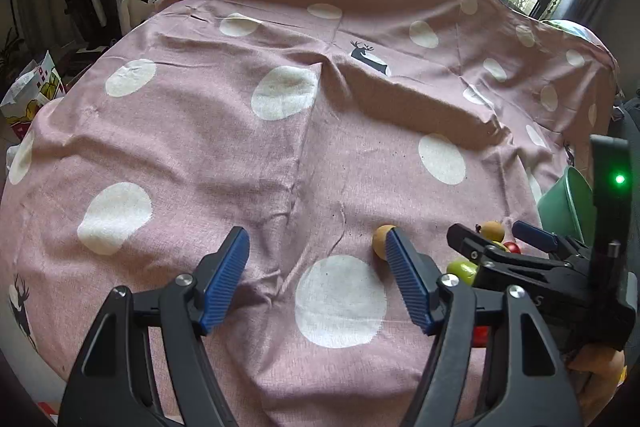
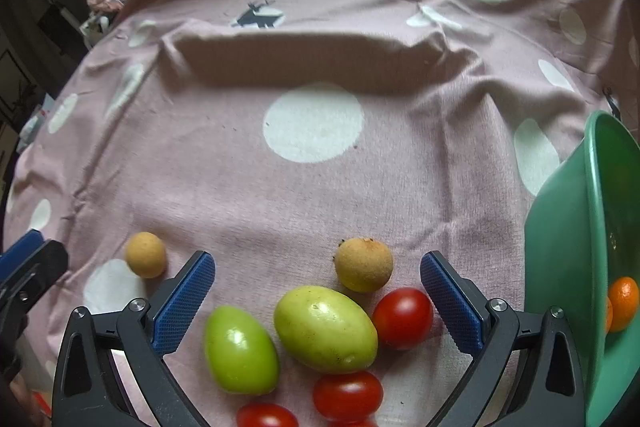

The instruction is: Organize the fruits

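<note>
In the right wrist view my right gripper (image 2: 317, 261) is open above a cluster of fruit on the pink dotted cloth. Between its blue pads lie two green oval fruits (image 2: 240, 351) (image 2: 326, 329), a tan round fruit (image 2: 363, 269) and three red tomatoes (image 2: 403, 317) (image 2: 347, 395) (image 2: 266, 417); neither pad touches them. Another tan fruit (image 2: 146, 254) sits apart to the left. My left gripper (image 1: 316, 267) is open over bare cloth, and that tan fruit (image 1: 382, 239) lies just beyond its right finger. The right gripper (image 1: 494, 233) shows at the right of the left wrist view.
A green bowl (image 2: 560, 267) stands tilted at the right edge with small oranges (image 2: 624, 303) inside. The cloth (image 1: 280, 155) is wrinkled, with a raised fold across its middle. Bags and clutter (image 1: 32, 95) lie beyond the left edge, and windows are behind.
</note>
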The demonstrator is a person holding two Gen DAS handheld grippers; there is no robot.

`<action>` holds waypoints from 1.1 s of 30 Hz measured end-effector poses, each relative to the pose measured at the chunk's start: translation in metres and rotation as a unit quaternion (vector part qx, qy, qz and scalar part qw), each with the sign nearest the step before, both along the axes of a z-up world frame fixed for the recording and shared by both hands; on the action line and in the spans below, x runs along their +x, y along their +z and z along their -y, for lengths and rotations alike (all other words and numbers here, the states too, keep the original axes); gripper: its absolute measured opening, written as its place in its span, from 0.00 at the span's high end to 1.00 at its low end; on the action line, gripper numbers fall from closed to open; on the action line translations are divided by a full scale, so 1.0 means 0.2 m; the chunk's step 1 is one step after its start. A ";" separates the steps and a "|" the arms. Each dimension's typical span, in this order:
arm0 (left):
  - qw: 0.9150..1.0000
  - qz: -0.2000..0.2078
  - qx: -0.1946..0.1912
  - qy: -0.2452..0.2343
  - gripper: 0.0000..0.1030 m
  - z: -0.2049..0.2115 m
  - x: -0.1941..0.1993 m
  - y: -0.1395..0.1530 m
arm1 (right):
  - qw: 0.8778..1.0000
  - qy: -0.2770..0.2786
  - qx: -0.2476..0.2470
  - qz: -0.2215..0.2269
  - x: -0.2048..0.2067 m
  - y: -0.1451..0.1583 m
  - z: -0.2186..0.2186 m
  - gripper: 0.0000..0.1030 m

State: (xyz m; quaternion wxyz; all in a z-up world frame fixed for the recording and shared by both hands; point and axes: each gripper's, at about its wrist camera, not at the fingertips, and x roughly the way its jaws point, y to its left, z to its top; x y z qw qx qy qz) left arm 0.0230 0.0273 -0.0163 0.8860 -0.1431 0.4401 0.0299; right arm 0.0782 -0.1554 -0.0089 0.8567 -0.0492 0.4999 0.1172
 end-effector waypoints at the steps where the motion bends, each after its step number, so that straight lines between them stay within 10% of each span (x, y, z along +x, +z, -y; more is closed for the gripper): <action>1: 1.000 0.002 -0.003 0.001 0.32 0.00 -0.01 0.01 | 1.000 0.003 0.016 0.017 -0.03 0.05 0.01 0.01; 6: 1.000 0.007 -0.021 -0.015 0.33 0.02 -0.02 0.02 | 0.994 0.011 0.094 0.046 -0.13 0.21 0.06 0.04; 10: 0.998 0.007 -0.039 -0.049 0.36 0.10 -0.01 0.02 | 0.990 0.008 0.140 0.012 -0.15 0.20 0.12 0.44; 16: 0.991 -0.016 -0.070 -0.110 0.47 0.25 0.01 -0.03 | 0.980 0.012 0.194 -0.037 -0.17 0.15 0.14 0.68; 33: 0.982 -0.056 -0.084 -0.158 0.53 0.45 0.05 -0.17 | 0.984 0.002 0.148 -0.101 -0.13 -0.03 0.09 0.67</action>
